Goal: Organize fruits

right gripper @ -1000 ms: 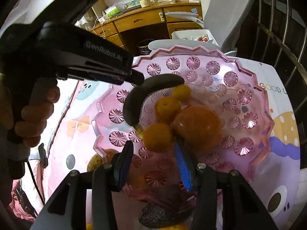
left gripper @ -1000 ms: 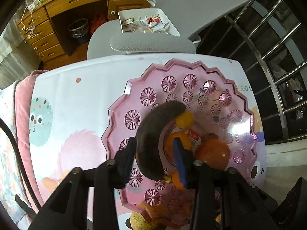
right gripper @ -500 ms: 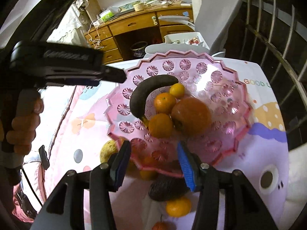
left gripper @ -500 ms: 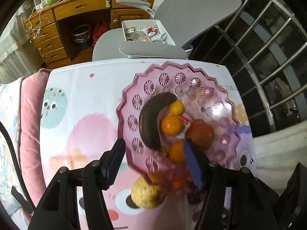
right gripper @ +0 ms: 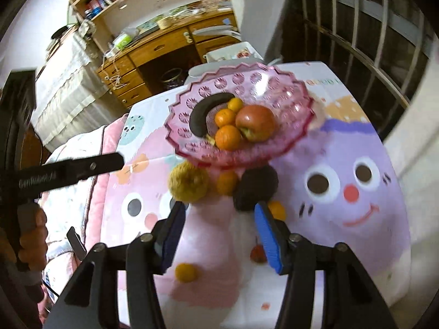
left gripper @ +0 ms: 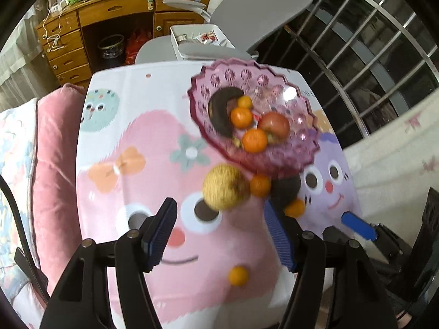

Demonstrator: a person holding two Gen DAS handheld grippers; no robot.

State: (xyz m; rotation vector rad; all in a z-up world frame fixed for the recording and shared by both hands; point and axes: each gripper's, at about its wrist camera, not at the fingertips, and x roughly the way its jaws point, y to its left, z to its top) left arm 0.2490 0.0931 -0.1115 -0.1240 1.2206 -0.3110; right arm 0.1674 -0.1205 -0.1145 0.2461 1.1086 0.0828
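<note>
Both tongs are spread with nothing between them right now: the left tongs (left gripper: 219, 231) and the right tongs (right gripper: 219, 235) have just been opening and hang over the cartoon-print cover (left gripper: 131, 126), short of the fruit. Looks like the between-picks bit, so next is choosing a loose one and coming down around it. The pink bowl (right gripper: 288, 93) already holds the dark banana (right gripper: 201, 113), a few oranges and the red apple (right gripper: 255, 122). Not in yet: the yellow pear (right gripper: 188, 182) just beside the bowl's near edge, a small orange (right gripper: 226, 182) next to it, the dark avocado (right gripper: 256, 187), another orange (right gripper: 186, 272) nearer the tongs, and a little red fruit (right gripper: 258, 253). The pear, orange and avocado sit tight against each other and under the bowl's rim, so I'd guess the lone near orange is easier. Grey chair (left gripper: 258, 8) and wooden desk (left gripper: 115, 11) are behind
</note>
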